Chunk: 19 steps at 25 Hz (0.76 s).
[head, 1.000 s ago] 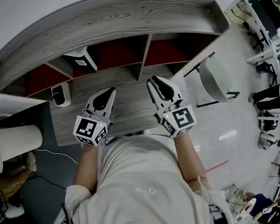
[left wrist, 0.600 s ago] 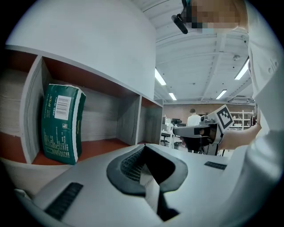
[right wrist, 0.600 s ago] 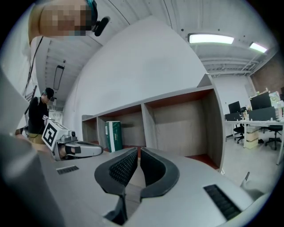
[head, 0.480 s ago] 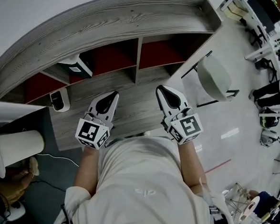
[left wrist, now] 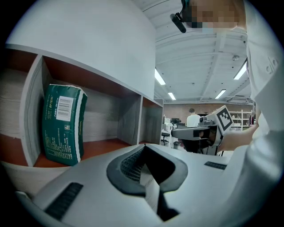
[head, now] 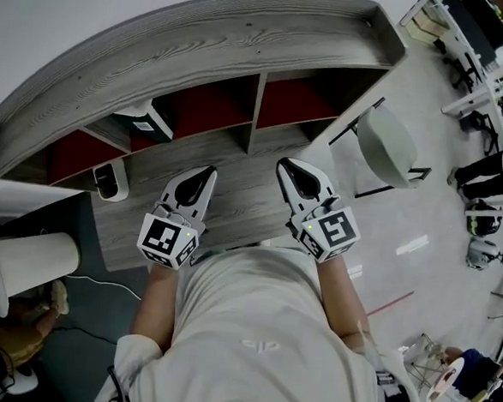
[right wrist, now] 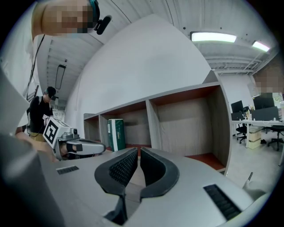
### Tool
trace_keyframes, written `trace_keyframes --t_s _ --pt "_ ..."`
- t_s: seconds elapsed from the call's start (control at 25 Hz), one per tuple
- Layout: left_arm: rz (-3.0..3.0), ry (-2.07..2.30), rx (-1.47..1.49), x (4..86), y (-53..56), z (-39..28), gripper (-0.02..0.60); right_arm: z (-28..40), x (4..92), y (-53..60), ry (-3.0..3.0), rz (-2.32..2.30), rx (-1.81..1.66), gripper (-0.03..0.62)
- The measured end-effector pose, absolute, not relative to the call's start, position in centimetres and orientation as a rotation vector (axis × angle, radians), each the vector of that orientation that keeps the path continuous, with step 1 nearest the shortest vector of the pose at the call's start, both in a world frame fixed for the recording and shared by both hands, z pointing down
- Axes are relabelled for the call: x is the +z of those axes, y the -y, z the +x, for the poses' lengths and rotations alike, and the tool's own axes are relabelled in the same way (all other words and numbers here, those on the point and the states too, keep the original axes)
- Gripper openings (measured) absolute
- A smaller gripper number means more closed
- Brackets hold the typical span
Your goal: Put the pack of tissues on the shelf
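The green pack of tissues (head: 145, 120) stands upright in a red-floored compartment of the grey wooden shelf (head: 202, 42). In the left gripper view the pack of tissues (left wrist: 62, 124) leans against the compartment's left wall; in the right gripper view the pack of tissues (right wrist: 116, 134) stands far off. My left gripper (head: 199, 178) hovers over the shelf's lower ledge, clear of the pack, its jaws together and empty (left wrist: 143, 148). My right gripper (head: 292, 168) hangs beside it, shut with nothing held (right wrist: 139, 151).
A small white device (head: 107, 177) sits on the ledge at the left. A white chair (head: 384, 145) stands by the shelf's right end. A white cylinder (head: 28, 262) lies on the dark desk at lower left. Desks and chairs fill the far right.
The right gripper's jaws have closed from a small gap, and it has drawn back a little from the shelf. The left gripper has shifted slightly right. The pack has not moved.
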<state>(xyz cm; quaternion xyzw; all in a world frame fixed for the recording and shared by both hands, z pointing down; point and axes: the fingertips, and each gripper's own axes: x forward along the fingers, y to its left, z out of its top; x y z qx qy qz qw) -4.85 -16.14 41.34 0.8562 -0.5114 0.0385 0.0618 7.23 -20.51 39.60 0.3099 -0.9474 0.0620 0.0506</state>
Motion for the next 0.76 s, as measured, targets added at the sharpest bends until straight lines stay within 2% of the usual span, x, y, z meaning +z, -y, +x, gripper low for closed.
trace_keyframes --t_s 0.76 --pt "2.552 1.589 0.129 41.9 15.0 -6.9 0.015 5.2 40.5 19.4 2.882 0.902 0.210 0.046"
